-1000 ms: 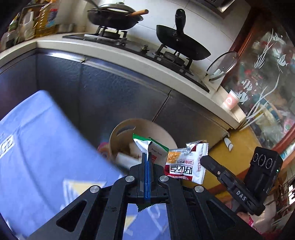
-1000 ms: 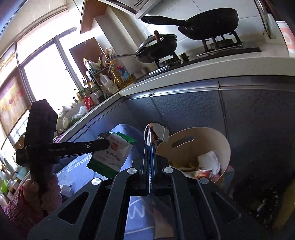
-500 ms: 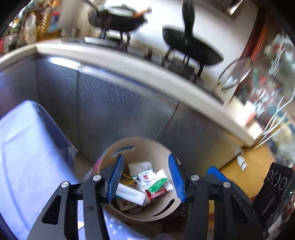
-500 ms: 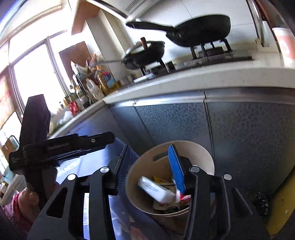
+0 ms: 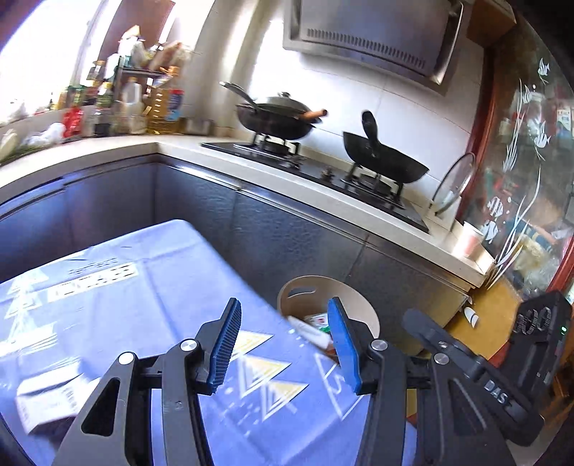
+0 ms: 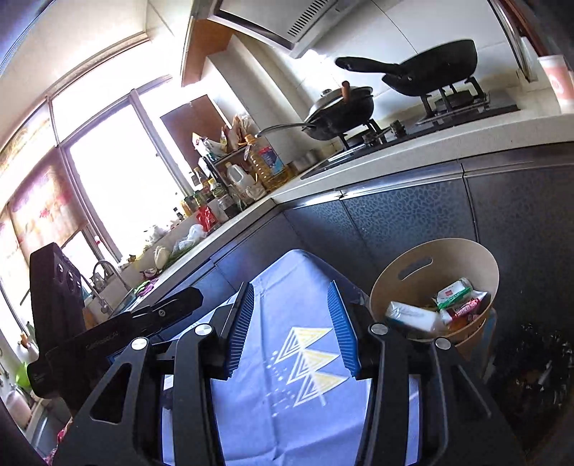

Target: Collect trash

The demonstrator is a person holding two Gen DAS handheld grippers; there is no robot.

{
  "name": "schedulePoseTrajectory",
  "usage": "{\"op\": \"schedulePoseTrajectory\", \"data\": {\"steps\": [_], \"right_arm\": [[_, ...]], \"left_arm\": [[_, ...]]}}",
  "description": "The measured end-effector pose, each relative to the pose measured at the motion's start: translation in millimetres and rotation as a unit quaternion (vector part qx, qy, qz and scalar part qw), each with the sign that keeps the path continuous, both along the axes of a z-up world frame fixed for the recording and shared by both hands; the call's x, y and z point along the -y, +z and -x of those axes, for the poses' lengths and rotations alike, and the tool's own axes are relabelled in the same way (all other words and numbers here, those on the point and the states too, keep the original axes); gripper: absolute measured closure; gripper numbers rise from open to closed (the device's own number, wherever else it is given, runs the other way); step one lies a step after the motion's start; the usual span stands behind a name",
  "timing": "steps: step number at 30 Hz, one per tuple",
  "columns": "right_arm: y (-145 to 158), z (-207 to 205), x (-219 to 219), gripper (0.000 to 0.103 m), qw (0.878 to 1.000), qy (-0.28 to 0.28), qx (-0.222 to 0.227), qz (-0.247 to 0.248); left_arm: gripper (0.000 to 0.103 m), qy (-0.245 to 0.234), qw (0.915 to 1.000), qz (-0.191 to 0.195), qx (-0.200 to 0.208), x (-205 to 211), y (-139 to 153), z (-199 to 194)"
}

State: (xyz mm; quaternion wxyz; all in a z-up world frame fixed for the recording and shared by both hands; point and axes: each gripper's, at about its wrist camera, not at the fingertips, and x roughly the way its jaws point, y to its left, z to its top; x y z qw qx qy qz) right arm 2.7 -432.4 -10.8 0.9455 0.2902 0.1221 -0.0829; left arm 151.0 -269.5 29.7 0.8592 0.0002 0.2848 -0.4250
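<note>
Dark cabinet fronts (image 6: pixel 412 222) run under a pale countertop (image 5: pixel 251 179) across the middle of both views. On the countertop sits a black gas hob (image 5: pixel 323 172) carrying a lidded wok (image 5: pixel 276 114) and an open black pan (image 5: pixel 384 161); in the right wrist view these stand in the upper right of the frame. A range hood (image 5: pixel 369 32) hangs at the top of the left wrist view. Bottles and jars (image 6: pixel 236 179) crowd the counter corner near a bright window (image 6: pixel 118 172).

A table covered with a blue cloth (image 6: pixel 297 340) printed with yellow triangles fills the lower centre of both frames. A white carton (image 5: pixel 50 401), blurred, lies on the cloth at the lower left of the left wrist view.

Just beside the table's far edge, in front of the cabinets, stands the tan trash bin (image 6: pixel 434 286), at centre right of the right wrist view and lower centre of the left. Inside it lie crumpled wrappers (image 6: pixel 452 304), white, green and red.

The left gripper (image 5: pixel 283 344) hangs above the cloth with its blue-padded fingers spread wide and nothing between them. The right gripper (image 6: pixel 294 329) is likewise spread apart and empty, over the cloth to the left of the bin.
</note>
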Motion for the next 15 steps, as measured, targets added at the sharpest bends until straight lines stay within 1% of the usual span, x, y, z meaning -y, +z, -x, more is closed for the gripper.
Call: {"op": "schedulePoseTrajectory", "data": {"steps": [2, 5, 9, 12, 15], "right_arm": [[4, 10, -17, 0.06, 1.0, -0.004, -0.008, 0.018], [9, 29, -34, 0.06, 0.999, -0.018, -0.014, 0.028], [13, 53, -44, 0.06, 0.999, -0.042, -0.02, 0.022], [18, 58, -48, 0.06, 0.999, -0.048, -0.019, 0.013], [30, 60, -54, 0.059, 0.999, -0.049, -0.007, 0.014]], "left_arm": [[0.053, 0.004, 1.0, 0.001, 0.005, -12, 1, 4], [0.053, 0.011, 0.9999, 0.004, 0.01, -28, 4, 12], [0.053, 0.028, 0.9988, 0.005, 0.04, -51, 10, 28], [0.053, 0.044, 0.9974, 0.005, 0.057, -68, 14, 33], [0.053, 0.061, 0.9959, 0.007, 0.066, -87, 15, 34]]}}
